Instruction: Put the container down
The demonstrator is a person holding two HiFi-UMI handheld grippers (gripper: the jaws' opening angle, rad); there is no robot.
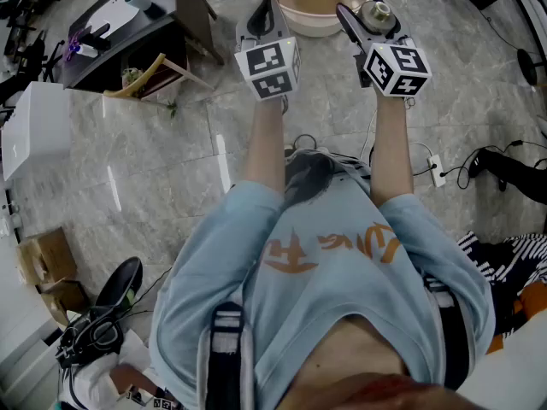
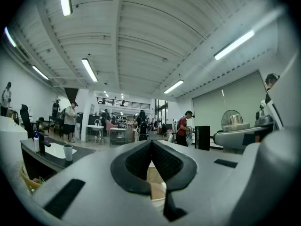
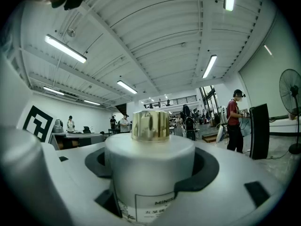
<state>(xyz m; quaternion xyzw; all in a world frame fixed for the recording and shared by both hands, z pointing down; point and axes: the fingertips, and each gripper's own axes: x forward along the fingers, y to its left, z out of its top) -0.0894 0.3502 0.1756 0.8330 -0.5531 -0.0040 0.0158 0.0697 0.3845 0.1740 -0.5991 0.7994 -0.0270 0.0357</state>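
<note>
1. The container (image 3: 150, 149), a white jar with a shiny gold cap, stood upright between the jaws of the right hand-held gripper (image 1: 373, 17). The jaws were spread wide and their pads pressed its sides.
2. It was up in the air in front of the person, over the stone floor (image 1: 171, 169) and close to a beige basin (image 1: 312, 26).
3. The left hand-held gripper (image 2: 151, 147) was level beside it, jaws closed together on nothing.
4. By my reckoning the putting down had not begun; the container was only being carried.
5. The next move called for choosing a resting spot, which I could not tell, lowering the container upright until its base rested, then opening the jaws.
</note>
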